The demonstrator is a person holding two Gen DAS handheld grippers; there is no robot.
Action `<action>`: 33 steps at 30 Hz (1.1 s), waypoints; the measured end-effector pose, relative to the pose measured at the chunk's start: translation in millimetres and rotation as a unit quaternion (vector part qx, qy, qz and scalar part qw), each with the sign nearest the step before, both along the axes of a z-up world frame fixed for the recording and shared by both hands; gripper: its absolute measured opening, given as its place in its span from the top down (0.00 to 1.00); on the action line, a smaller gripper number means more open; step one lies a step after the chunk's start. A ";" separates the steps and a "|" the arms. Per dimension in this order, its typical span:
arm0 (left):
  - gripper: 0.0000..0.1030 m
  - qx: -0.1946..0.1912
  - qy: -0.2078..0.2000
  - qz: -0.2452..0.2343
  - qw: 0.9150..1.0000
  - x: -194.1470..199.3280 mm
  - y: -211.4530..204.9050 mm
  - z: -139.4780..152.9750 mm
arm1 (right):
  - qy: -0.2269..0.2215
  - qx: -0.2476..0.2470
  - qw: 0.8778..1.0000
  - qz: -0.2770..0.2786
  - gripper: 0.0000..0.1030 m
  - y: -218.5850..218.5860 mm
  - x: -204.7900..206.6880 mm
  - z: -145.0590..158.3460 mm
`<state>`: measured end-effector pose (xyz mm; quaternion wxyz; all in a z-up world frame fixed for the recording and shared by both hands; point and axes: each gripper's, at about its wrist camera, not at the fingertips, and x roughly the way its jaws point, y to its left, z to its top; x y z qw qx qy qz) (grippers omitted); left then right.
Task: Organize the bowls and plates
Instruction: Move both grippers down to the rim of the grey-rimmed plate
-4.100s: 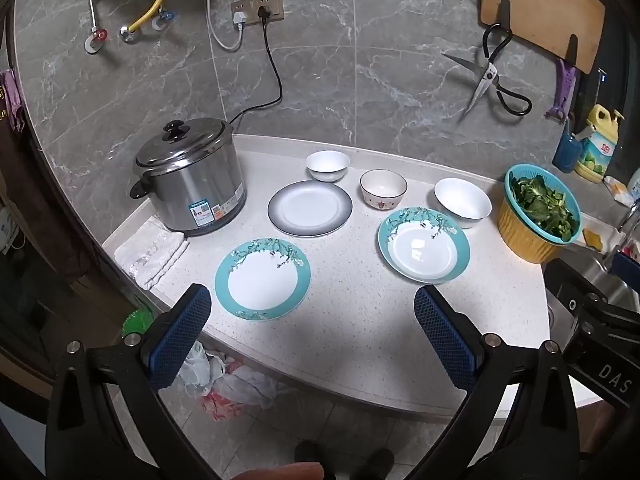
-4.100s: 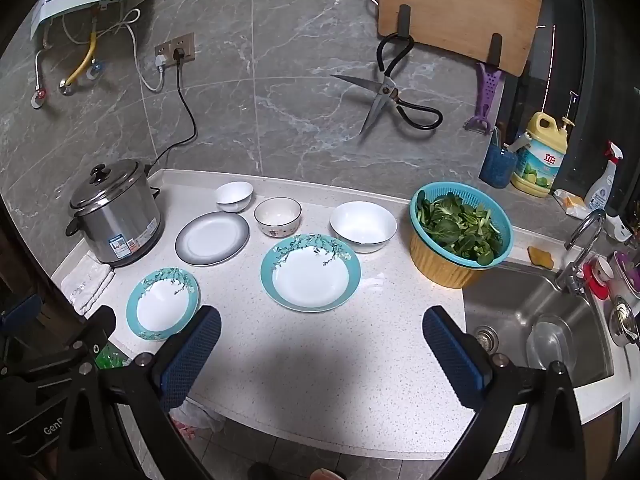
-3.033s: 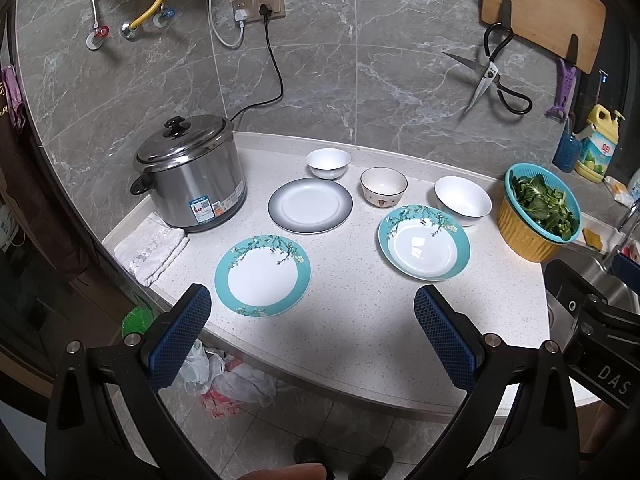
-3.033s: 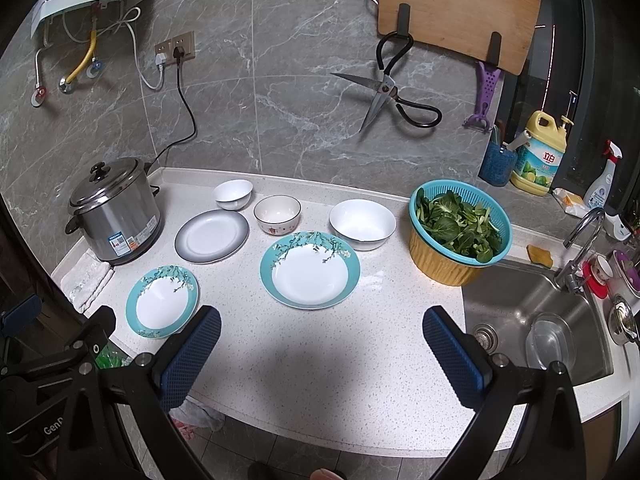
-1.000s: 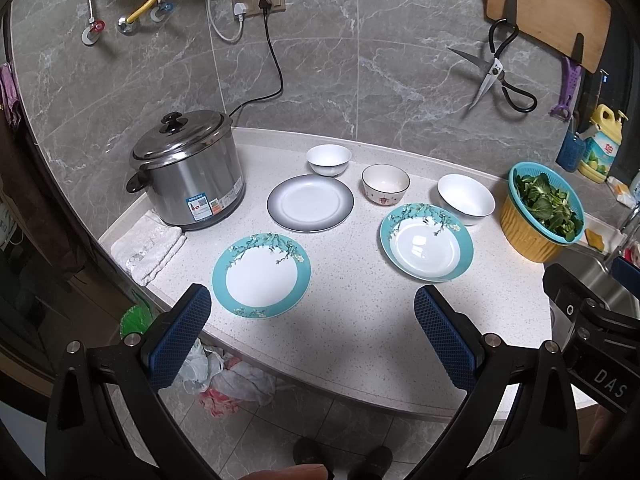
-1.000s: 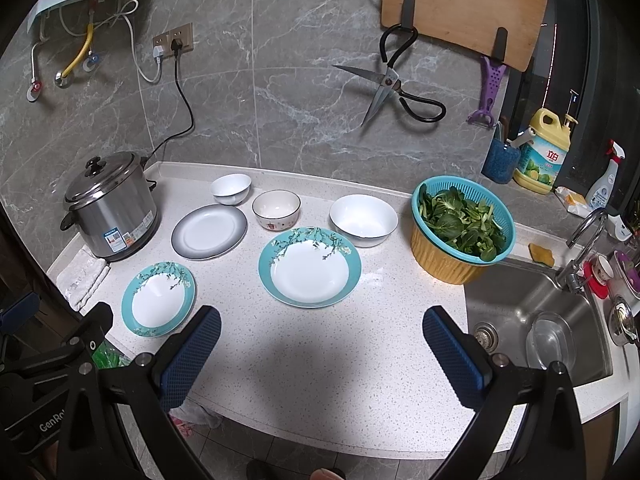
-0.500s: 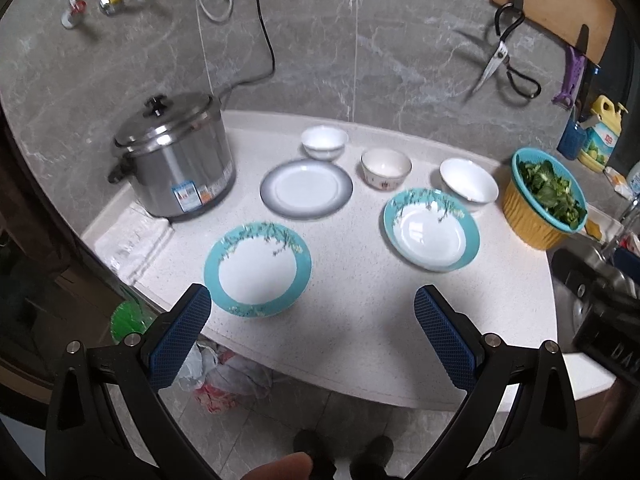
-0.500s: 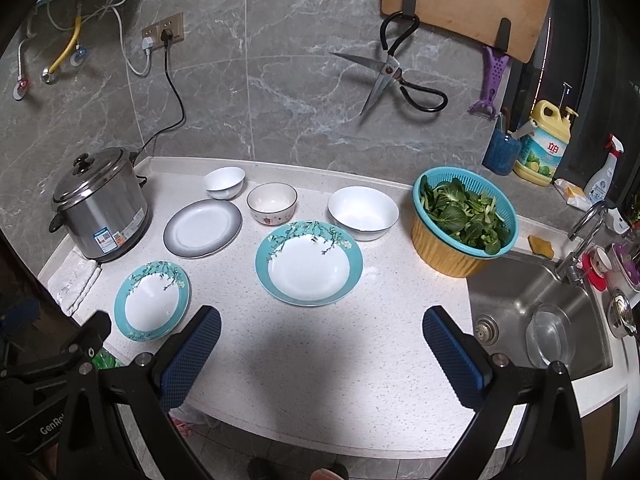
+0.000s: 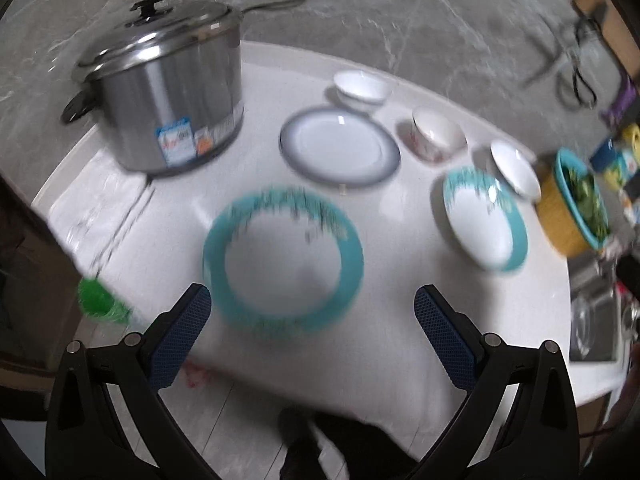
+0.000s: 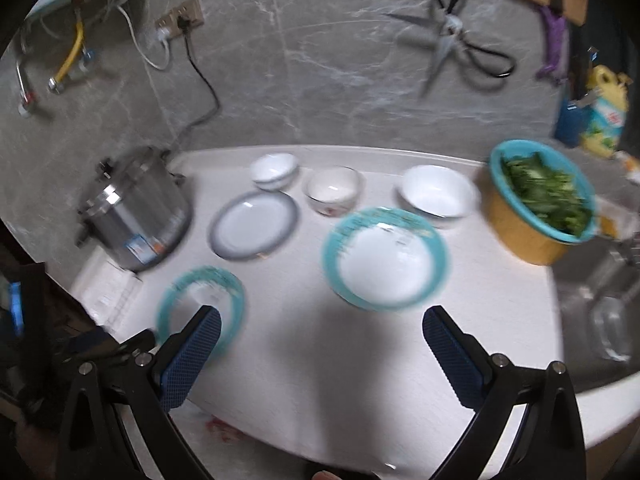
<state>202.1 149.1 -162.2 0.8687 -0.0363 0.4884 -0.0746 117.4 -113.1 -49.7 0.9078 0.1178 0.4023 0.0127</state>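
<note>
Both the left gripper (image 9: 312, 306) and the right gripper (image 10: 322, 330) were wide open and empty. The teal plate (image 9: 283, 262), in front of the rice cooker (image 9: 160, 92), looked stiff, slippery and breakable; its thin rim was probably the best hold.

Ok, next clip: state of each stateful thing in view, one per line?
Left tongs: open, empty.
Right tongs: open, empty.
Rice cooker: lid on.
Teal plates: flat on the counter, unstacked, empty.
Grey plate: flat, empty.
Three bowls: upright, separate, empty.
Colander: full of greens.
</note>
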 end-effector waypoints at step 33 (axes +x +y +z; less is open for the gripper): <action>0.16 0.045 0.139 -0.141 0.979 345.1 -32.3 -141.3 | 0.144 0.208 0.967 0.009 0.27 0.3 270.6 -184.0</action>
